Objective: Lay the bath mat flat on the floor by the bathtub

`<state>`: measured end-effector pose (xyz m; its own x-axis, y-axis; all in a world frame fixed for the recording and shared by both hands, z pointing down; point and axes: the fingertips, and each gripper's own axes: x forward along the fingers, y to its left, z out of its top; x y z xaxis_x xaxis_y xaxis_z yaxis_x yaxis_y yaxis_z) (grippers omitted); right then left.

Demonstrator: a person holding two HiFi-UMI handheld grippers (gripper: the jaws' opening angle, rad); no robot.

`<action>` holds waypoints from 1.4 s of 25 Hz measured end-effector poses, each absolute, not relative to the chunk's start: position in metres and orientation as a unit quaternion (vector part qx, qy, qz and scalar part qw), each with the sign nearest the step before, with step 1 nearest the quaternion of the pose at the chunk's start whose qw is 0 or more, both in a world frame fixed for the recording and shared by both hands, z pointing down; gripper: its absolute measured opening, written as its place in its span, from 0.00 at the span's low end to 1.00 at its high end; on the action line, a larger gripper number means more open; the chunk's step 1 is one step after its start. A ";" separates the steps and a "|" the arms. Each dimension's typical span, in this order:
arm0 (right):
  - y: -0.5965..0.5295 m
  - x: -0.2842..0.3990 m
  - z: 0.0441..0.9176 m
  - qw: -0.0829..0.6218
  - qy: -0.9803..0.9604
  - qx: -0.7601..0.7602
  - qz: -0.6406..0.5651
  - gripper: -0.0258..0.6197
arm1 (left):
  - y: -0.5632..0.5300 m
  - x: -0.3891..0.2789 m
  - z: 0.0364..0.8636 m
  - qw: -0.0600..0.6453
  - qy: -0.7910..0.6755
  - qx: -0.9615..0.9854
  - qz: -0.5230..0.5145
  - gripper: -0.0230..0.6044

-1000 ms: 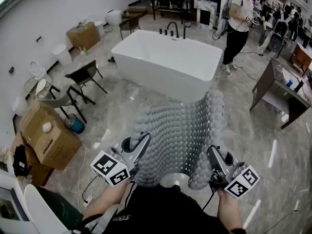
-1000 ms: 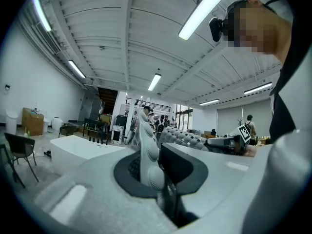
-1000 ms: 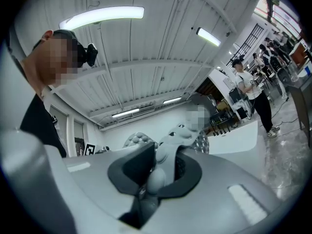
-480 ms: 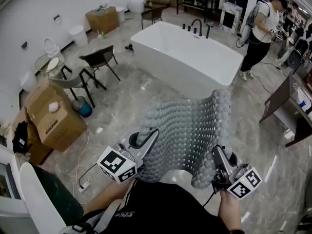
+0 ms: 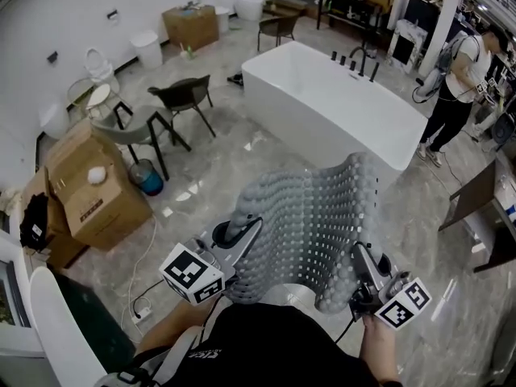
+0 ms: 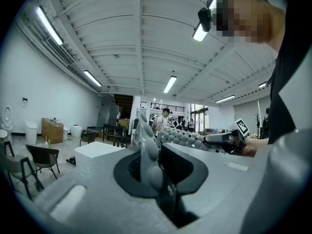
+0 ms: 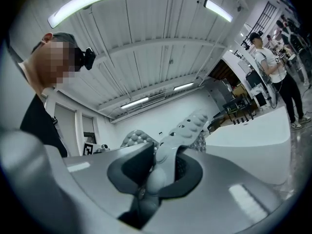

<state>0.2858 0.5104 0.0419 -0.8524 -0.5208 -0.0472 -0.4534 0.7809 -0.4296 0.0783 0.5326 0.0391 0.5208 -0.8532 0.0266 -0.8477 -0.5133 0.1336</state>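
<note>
Grey knobbly rubber bath mat [image 5: 310, 216], near corners pinched by left gripper [image 5: 242, 234] and right gripper [image 5: 355, 258] (jaws just opening slightly, mat between them). Held spread for laying beside white bathtub [image 5: 322, 107].

here we are in a black top [image 5: 274, 345], small white print [image 5: 203, 358] low on its left side. up on our head sits a black camera [image 6: 205, 16]. the left tool [image 5: 244, 230] is smooth grey, with a dark oval hollow round its jaws; its white cube [image 5: 192, 273] shows black square markers, one to a face, and a thin black cable [image 5: 212, 319] trails under it.
</note>
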 end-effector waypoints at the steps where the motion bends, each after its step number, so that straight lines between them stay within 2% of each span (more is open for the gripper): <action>1: 0.503 0.272 0.040 0.086 0.940 -0.256 -0.209 0.10 | 0.526 0.064 0.037 0.065 -0.492 0.868 -0.022 0.10; 8: 0.452 0.184 0.040 0.099 0.939 -0.247 -0.217 0.11 | 0.485 -0.048 0.035 0.065 -0.511 0.857 -0.018 0.10; 13: 0.420 0.139 0.056 0.104 0.934 -0.249 -0.233 0.12 | 0.455 -0.103 0.047 0.075 -0.513 0.855 -0.006 0.10; 24: 0.325 0.090 0.098 0.104 0.921 -0.265 -0.267 0.12 | 0.343 -0.143 0.085 0.125 -0.481 0.867 -0.011 0.10; 35: 0.175 0.098 0.108 0.138 0.905 -0.306 -0.260 0.10 | 0.178 -0.144 0.082 0.112 -0.444 0.889 -0.009 0.09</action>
